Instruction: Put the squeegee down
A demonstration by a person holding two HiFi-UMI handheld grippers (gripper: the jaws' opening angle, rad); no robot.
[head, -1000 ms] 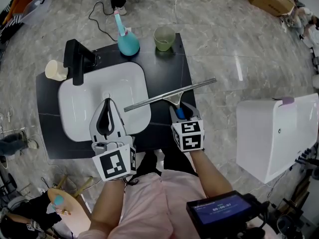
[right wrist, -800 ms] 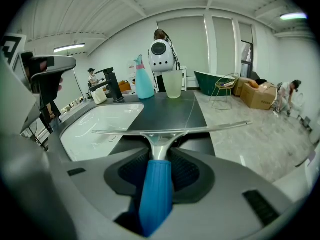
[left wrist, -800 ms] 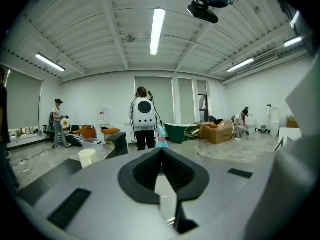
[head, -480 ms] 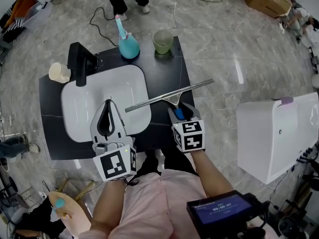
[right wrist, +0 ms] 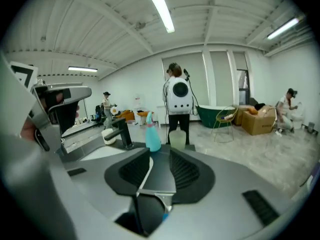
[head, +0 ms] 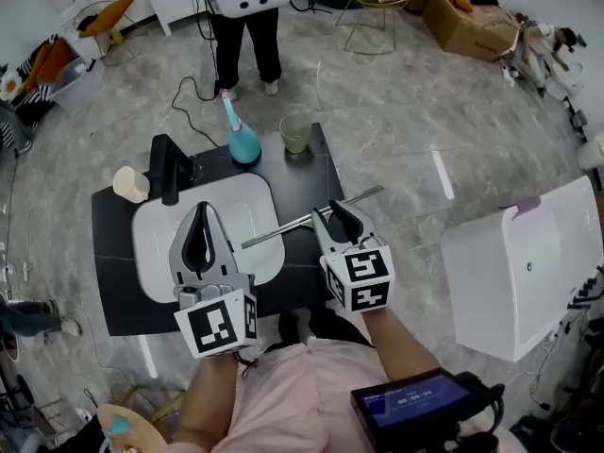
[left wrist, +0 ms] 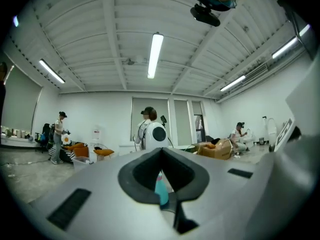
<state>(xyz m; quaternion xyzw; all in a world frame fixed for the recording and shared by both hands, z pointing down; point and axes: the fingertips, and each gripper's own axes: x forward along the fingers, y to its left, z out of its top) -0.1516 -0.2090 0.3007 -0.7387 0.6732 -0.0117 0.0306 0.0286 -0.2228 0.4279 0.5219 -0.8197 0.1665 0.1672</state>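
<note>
The squeegee (head: 363, 197), a long metal blade with a blue-tipped handle, lies slantwise on the black counter (head: 321, 173) beside the white sink (head: 151, 248). My right gripper (head: 333, 210) hovers above its handle end. Its jaws have just been closing, stand apart, and press on nothing. In the right gripper view the squeegee (right wrist: 155, 204) shows below, through the gap of the right gripper (right wrist: 160, 151). My left gripper (head: 202, 206) is raised over the sink with its tips together, empty. The left gripper (left wrist: 161, 150) points level at the room.
On the counter's far side stand a black faucet (head: 170, 168), a cream cup (head: 130, 184), a teal spray bottle (head: 243, 142) and a green cup (head: 294, 132). A white appliance (head: 519, 262) stands at the right. A person (head: 243, 26) stands beyond the counter.
Both grippers have risen away from the counter. The right gripper has let go of the squeegee, which stays lying on the counter. The head view now takes in more of the room.
</note>
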